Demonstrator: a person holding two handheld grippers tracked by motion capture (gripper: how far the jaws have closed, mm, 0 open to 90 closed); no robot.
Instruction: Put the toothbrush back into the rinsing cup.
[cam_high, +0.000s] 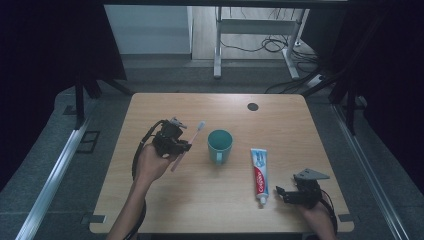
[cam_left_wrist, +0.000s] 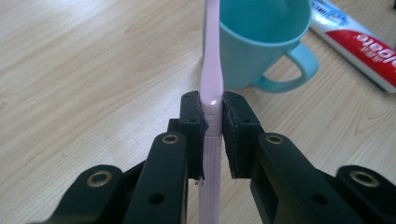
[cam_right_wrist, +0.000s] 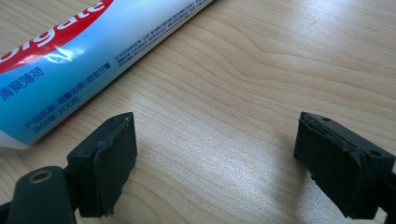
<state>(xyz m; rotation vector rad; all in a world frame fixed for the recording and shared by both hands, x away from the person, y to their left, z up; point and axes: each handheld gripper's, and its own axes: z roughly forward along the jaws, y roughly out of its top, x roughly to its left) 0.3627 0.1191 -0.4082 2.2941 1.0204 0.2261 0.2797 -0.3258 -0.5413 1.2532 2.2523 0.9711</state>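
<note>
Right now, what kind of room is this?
Probably a lab or workshop set up for recording, not a bathroom: a bare wooden table, loose cables on the floor, dark curtains around it.

Toothbrush (cam_left_wrist: 211, 70) head cut off by top edge.

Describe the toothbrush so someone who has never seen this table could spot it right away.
On the wooden table, look left of the teal mug. The toothbrush is clamped between the jaws of the left gripper, bristles pointing away from the person. It is the only pink, thin thing there.
</note>
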